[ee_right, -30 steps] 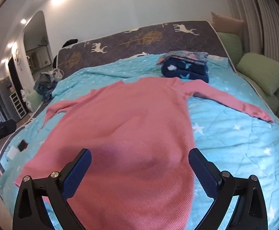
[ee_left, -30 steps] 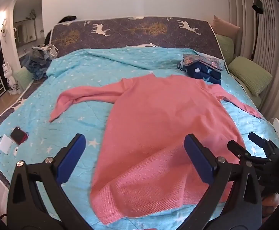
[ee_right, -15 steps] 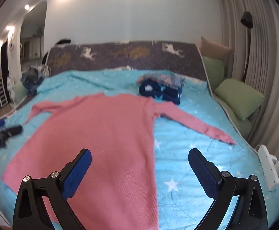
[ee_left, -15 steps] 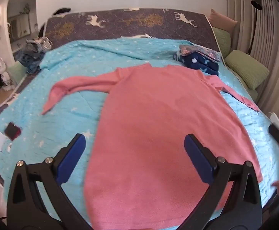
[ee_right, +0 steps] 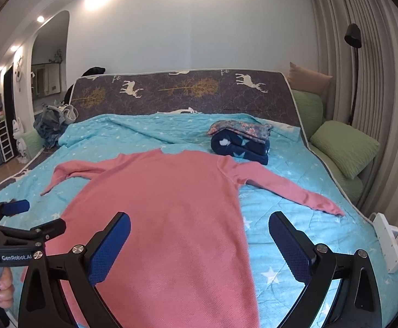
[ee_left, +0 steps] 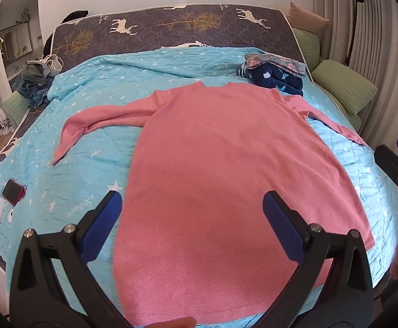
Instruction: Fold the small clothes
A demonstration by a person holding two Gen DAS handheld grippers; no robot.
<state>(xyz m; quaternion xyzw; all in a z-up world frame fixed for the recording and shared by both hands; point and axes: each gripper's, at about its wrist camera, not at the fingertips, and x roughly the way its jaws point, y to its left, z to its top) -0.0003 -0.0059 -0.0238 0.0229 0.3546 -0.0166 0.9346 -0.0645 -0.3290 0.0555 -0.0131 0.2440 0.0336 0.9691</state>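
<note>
Gaping wide, both grippers' jaws empty above pink sweater [ee_left: 226, 177]

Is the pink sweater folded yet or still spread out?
Spread: the pink sweater lies flat on the blue quilt, both sleeves stretched outward, no fold visible.

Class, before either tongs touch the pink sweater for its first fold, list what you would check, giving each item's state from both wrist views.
1. Pink sweater lies flat, body smooth: ok.
2. Both sleeves spread outward: ok.
3. Left tongs open, holding nothing: ok.
4. Right tongs open, holding nothing: ok.
5. Folded navy pile beside the shoulder, overlapping it or not: cannot tell.
6. Near hem straight: cannot tell, hidden by the tongs.
</note>
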